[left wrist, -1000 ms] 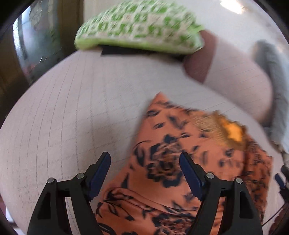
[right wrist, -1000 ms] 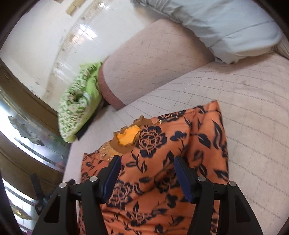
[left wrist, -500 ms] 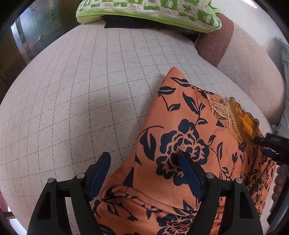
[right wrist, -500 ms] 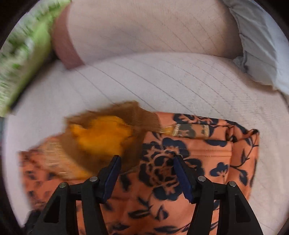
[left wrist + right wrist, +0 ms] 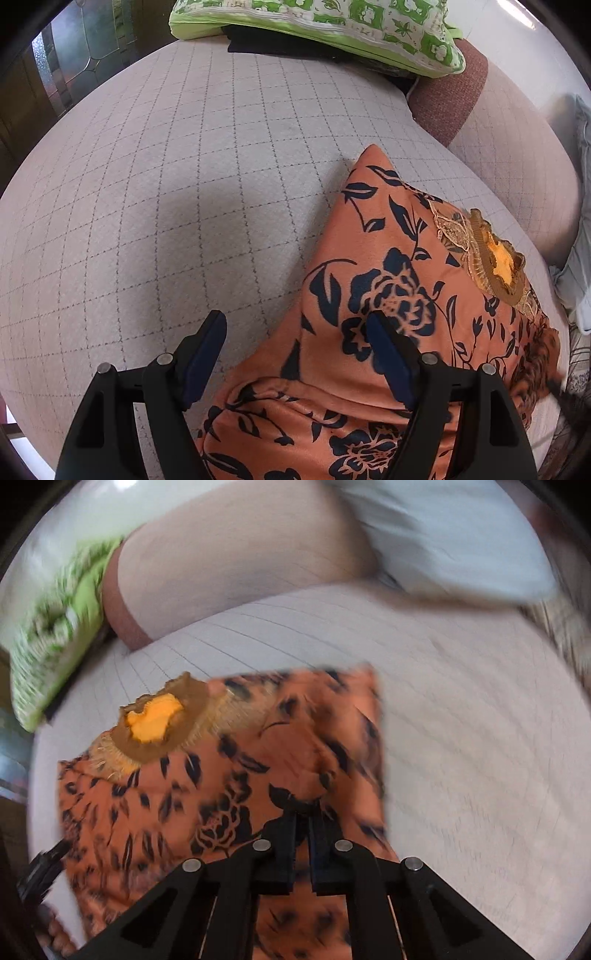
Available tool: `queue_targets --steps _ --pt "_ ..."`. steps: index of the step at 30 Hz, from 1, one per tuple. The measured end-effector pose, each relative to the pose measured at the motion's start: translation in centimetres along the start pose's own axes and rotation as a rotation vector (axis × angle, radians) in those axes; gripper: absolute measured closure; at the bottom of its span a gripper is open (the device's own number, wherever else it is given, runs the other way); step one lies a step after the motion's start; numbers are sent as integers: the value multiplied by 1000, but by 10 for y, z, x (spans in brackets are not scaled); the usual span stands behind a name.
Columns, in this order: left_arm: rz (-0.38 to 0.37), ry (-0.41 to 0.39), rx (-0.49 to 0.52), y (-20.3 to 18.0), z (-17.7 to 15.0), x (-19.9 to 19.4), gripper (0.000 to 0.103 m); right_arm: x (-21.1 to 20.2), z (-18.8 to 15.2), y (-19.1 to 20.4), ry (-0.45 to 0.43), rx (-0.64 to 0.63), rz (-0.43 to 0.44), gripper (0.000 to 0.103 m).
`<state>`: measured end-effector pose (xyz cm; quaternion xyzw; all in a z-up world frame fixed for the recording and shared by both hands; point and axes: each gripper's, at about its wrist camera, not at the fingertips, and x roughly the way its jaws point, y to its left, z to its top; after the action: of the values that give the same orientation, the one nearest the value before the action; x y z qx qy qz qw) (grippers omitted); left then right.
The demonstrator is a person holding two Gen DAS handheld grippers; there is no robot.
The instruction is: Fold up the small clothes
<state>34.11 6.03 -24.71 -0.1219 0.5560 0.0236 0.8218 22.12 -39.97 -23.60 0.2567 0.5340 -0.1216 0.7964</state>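
An orange garment with a dark blue flower print lies folded on the quilted beige seat. Its gold-embroidered neckline with yellow lining faces up. My left gripper hovers open over the garment's left edge, one finger above the seat and the other above the cloth. In the blurred right wrist view, my right gripper is shut on a puckered pinch of the garment near its middle. The neckline lies to the upper left of it.
A green and white patterned pillow sits at the far end of the seat over a black item. A brown padded armrest and backrest rise behind the garment. Pale blue cloth lies at the right.
My right gripper has shut on the garment's fabric, and its view has swung. My left gripper has come a little lower and closer over the garment and stays open.
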Motion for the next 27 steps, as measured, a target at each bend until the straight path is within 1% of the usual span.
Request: queue_targets --steps 3,5,7,8,9,11,13,14,15,16,17,18,20,22,23,24,25,26,27 --pt "10 3 9 -4 -3 1 24 -4 -33 -35 11 74 121 99" --pt "18 2 29 -7 -6 1 24 2 -53 -47 43 107 178 96" --pt "30 -1 44 -9 -8 0 24 3 -67 -57 66 131 228 95" --pt "38 -5 47 -9 -9 0 24 2 -69 -61 70 138 244 94" --pt "45 -9 47 -9 -9 0 24 -2 -69 -62 64 139 251 91" --pt "55 -8 38 -7 -9 1 24 -22 -69 -62 11 108 221 84" --pt "56 -4 33 -6 -8 2 24 -53 -63 -65 -86 61 196 69" --pt "57 -4 34 -7 -8 3 24 -56 -53 -61 -115 60 198 43" --pt "59 -5 36 -11 -8 3 24 -65 -47 -61 -154 75 209 20" --pt "59 -5 42 -13 -8 4 24 -75 -38 -62 -213 94 229 19" --pt "57 -4 49 -17 -7 5 24 -78 -32 -60 -235 96 225 19" --pt "57 -4 55 -19 -6 6 24 -77 -24 -57 -237 91 210 22" --pt "59 -3 64 -24 -7 6 24 -58 -6 -46 -206 64 162 34" --pt "58 -1 58 -24 -7 6 24 -30 4 -39 -136 47 97 59" --pt "58 -2 53 -25 -6 6 24 -14 6 -41 -92 43 70 65" --pt "60 -3 50 -25 -6 7 24 -4 6 -40 -70 39 61 72" --pt "61 -2 48 -24 -5 7 24 7 4 -36 -53 27 45 83" --pt "59 0 46 -20 -5 8 24 9 4 -34 -58 9 26 89" --pt "58 1 42 -19 -4 8 24 5 2 -28 -80 -21 0 99"
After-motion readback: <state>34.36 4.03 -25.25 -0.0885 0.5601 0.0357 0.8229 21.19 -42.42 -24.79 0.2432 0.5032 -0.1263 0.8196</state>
